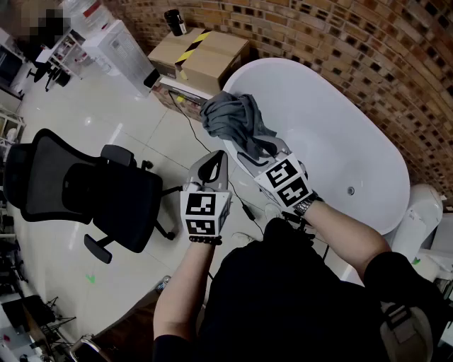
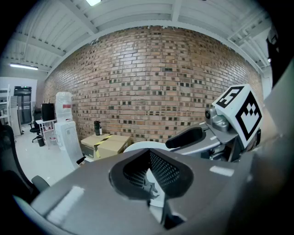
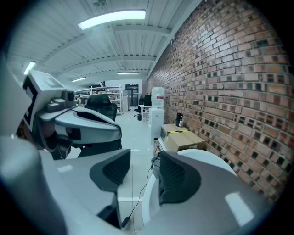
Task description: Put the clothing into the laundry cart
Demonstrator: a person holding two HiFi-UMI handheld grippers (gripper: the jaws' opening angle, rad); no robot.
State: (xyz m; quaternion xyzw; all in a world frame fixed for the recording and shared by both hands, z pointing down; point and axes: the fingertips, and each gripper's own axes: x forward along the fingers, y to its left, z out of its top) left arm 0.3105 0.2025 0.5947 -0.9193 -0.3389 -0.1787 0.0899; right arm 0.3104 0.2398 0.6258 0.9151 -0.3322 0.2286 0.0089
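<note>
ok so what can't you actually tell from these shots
- Laundry cart: in no view.
- Grey cloth: in the head view the right gripper overlaps its lower edge, so whether they touch is unclear; the right gripper view shows jaws apart, no cloth.
- Bottle on the cardboard box: label too small.
- Bathtub, near end: hidden by the person's right arm.

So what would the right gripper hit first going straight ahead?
Probably the cardboard box past the bathtub end; gray clothing seems to lie below its line, though depth is unclear.
</note>
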